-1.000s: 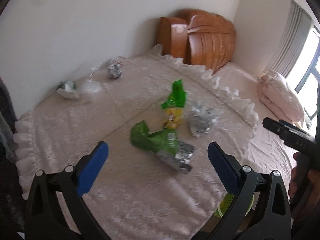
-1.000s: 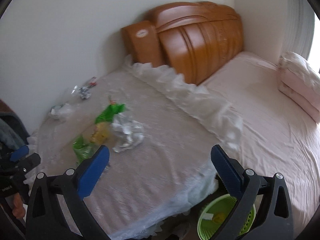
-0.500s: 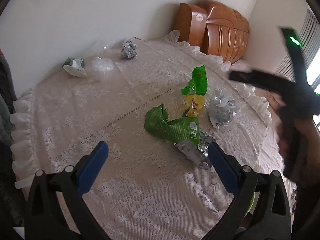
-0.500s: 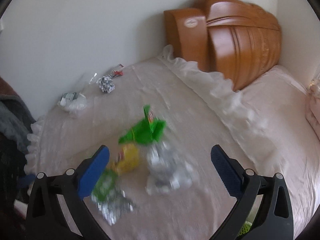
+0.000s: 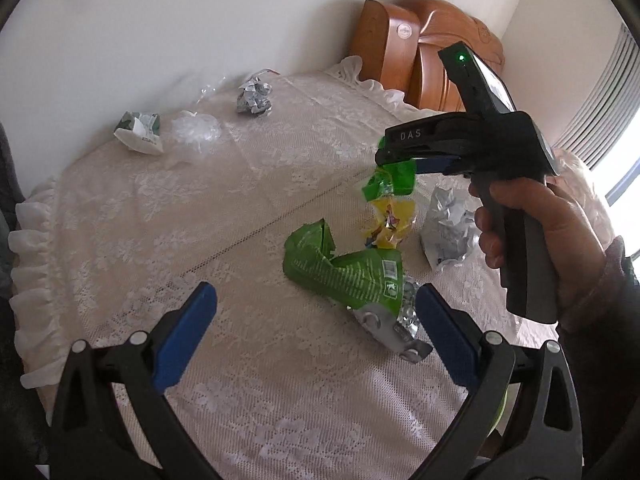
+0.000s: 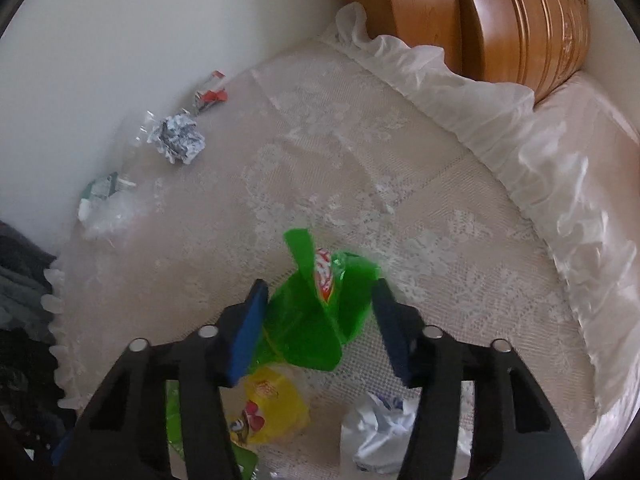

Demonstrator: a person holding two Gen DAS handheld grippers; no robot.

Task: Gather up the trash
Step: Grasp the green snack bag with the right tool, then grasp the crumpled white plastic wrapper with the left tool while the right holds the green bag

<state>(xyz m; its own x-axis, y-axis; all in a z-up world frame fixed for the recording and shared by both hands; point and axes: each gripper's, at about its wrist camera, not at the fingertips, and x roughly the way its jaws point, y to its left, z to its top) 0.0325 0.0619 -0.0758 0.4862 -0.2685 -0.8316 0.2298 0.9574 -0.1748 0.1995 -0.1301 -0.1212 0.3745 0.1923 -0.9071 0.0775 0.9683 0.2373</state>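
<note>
Trash lies on a lace-covered table (image 5: 280, 400). My right gripper (image 6: 318, 312) is open around the top of a green and yellow snack bag (image 6: 316, 312), pads on either side and not touching; the bag (image 5: 390, 204) also shows in the left wrist view under that gripper (image 5: 396, 162). My left gripper (image 5: 314, 320) is open and empty, just in front of a crumpled green wrapper (image 5: 340, 272) with silver foil (image 5: 394, 332). A crumpled white paper ball (image 5: 448, 232) lies right of the bag, also seen in the right wrist view (image 6: 380, 436).
Far trash by the wall: a crumpled printed paper ball (image 5: 254, 98), clear plastic (image 5: 196, 132), a green-white carton (image 5: 140, 132), a red-white wrapper (image 6: 210, 94). A wooden headboard (image 6: 520, 28) and bed (image 6: 580, 140) stand at right. Dark cloth (image 6: 20, 280) hangs at left.
My right gripper has swung in over the table, dropped onto the green and yellow bag and narrowed its jaws around it. My left gripper has edged closer to the green wrapper.
</note>
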